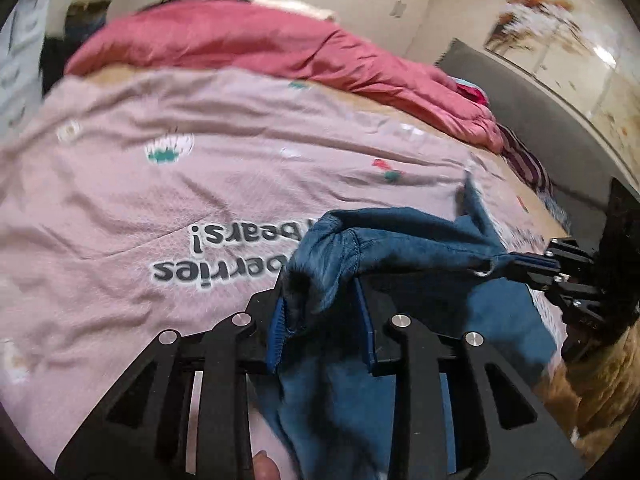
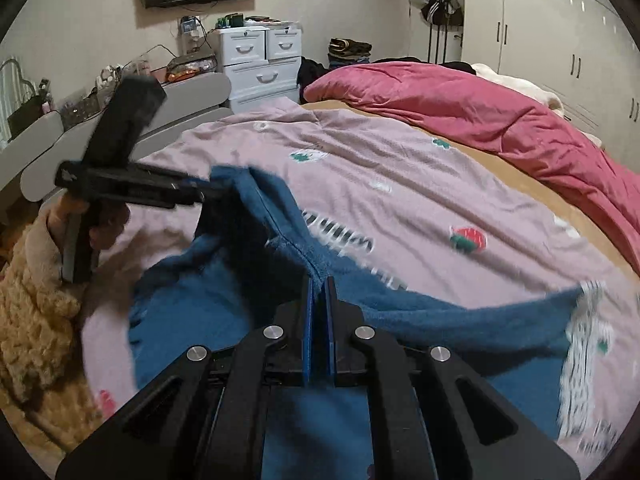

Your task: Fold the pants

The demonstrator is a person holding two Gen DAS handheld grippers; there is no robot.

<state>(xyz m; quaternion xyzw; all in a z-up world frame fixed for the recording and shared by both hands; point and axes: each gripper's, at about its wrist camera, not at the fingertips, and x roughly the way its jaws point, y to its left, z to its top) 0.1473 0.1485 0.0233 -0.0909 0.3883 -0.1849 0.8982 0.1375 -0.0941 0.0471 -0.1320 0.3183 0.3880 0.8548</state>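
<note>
Both grippers have the blue pants (image 2: 248, 300) by one edge and are holding that edge up off the bed (image 2: 516, 184), so this looks like the lift-and-carry part of a fold, not the smoothing. The left gripper (image 1: 322, 304) has its fingers (image 1: 366, 320) clamped on a thick bunch of the fabric, what looks like a hemmed or ribbed end, with cloth spilling out above and below them. The right gripper (image 2: 319, 320) has its fingers nearly together on a thin seam of the same cloth. Between the two, the edge hangs slack, and the rest of the pants trails down onto the pink printed sheet (image 1: 160, 208), with a red quilt (image 2: 480, 116) heaped well behind. Everything is a bit smeared, so I'd guess the cloth is mid-swing. As I see it, the next move calls for drawing the two grips apart to tauten that edge, then carrying it over the lying part and laying it down squarely before letting go.
</note>
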